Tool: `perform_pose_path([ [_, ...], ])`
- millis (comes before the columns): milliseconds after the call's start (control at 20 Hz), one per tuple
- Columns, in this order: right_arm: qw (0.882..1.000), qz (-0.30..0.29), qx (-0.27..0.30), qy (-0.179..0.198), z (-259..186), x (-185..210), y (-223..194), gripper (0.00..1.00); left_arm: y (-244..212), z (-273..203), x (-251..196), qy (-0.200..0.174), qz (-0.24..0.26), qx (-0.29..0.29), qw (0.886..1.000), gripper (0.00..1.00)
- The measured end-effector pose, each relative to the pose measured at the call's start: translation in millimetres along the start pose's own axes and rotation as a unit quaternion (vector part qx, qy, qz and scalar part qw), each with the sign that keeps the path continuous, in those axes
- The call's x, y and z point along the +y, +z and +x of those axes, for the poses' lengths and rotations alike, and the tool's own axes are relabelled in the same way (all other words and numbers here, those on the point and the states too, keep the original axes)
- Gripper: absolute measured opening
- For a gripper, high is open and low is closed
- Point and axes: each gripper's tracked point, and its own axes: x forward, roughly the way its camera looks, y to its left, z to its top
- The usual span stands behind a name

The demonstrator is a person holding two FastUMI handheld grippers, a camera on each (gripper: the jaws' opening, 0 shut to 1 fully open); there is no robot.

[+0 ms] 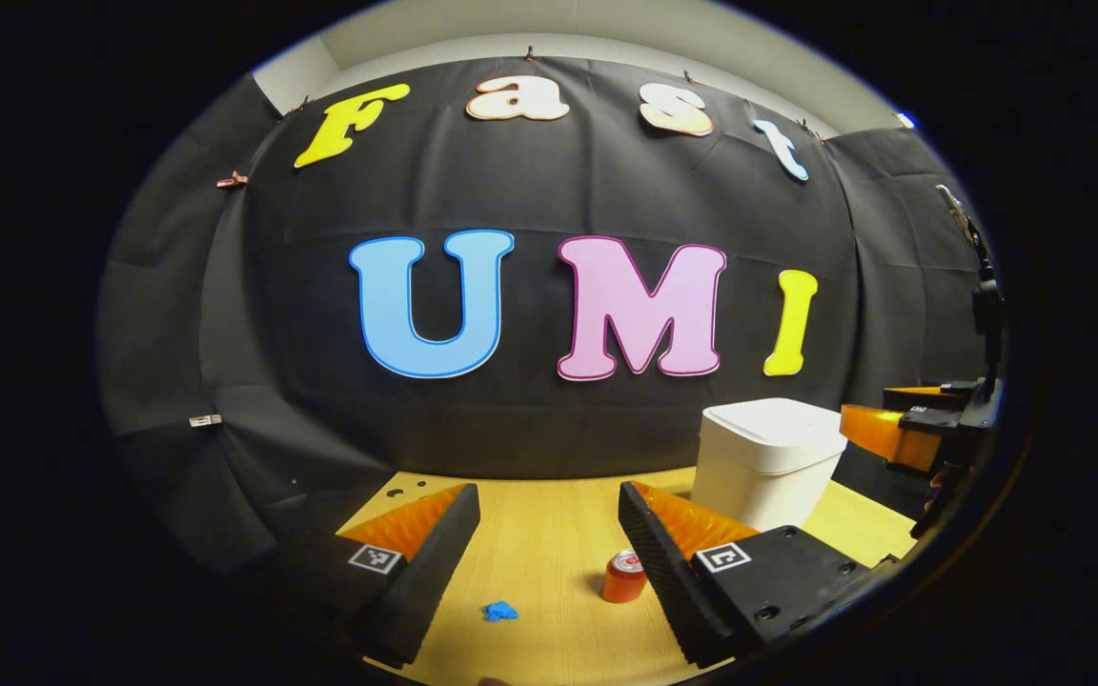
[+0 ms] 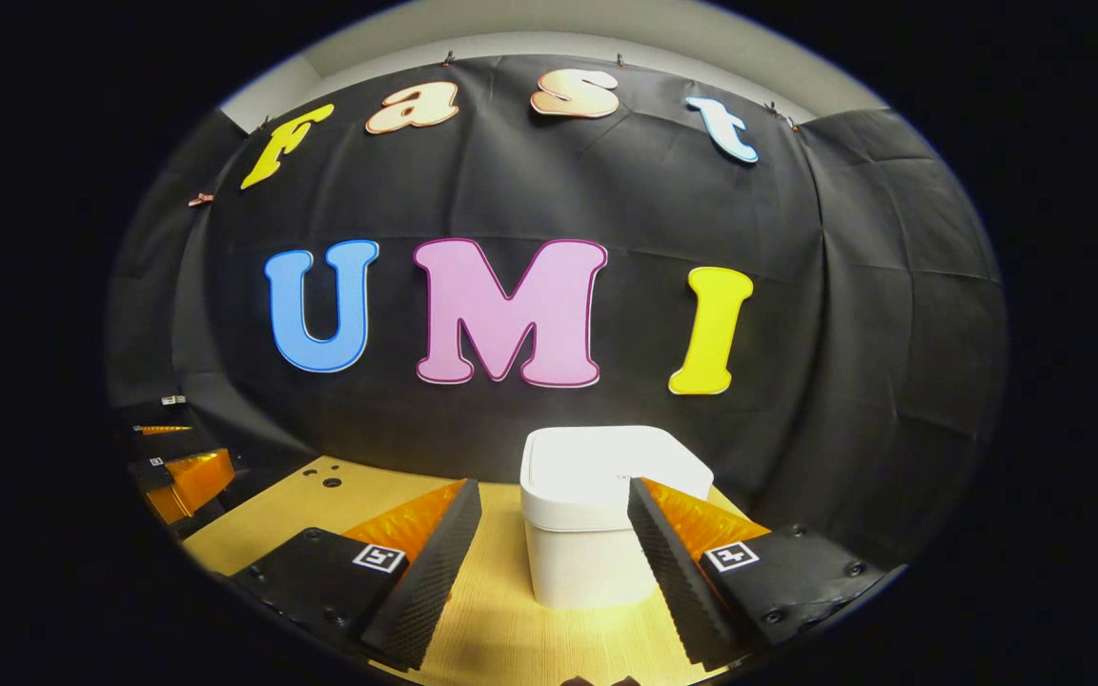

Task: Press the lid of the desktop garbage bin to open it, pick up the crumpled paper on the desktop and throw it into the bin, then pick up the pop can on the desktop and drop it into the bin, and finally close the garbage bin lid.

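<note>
The garbage bin (image 2: 597, 514) stood lid-closed on the table (image 2: 501, 629). The right gripper (image 2: 554, 562) was spread just before it, likely positioned to press the lid. The left gripper (image 1: 549, 562) was spread over the pop can (image 1: 623, 576) and crumpled paper (image 1: 499, 611), left of the bin.

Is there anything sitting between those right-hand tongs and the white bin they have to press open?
Nothing visible. In the right gripper view the open right tongs face the white, square plastic bin directly, its lid shut, with only bare wooden tabletop between. The orange pop can and blue crumpled paper lie off by the left tongs.
</note>
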Motion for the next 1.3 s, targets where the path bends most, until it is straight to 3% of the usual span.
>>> perform_pose_path([
  [1000, 0.998, -0.020, 0.052, 0.003, 43.4, -29.0, 8.3, 0.95, -22.9, 32.3, -0.1, 0.000, -0.004, 0.031, 1.000, 0.96],
  [1100, 0.997, -0.009, 0.071, 0.004, 49.5, -33.6, 9.1, 0.88, -26.2, 33.3, -1.5, 0.000, -0.007, 0.035, 0.999, 0.96],
  [1150, 0.997, -0.004, 0.080, 0.000, 55.8, -36.8, 8.8, 0.71, -27.8, 34.4, -1.6, 0.002, -0.005, 0.038, 0.999, 0.96],
  [1250, 0.996, 0.001, 0.093, -0.006, 62.1, -43.0, 10.9, 0.57, -29.5, 34.6, -0.9, 0.004, 0.000, 0.039, 0.999, 0.96],
  [1300, 0.995, -0.001, 0.101, -0.006, 63.8, -45.3, 9.4, 0.55, -30.0, 33.9, -2.0, 0.005, -0.001, 0.039, 0.999, 0.96],
])
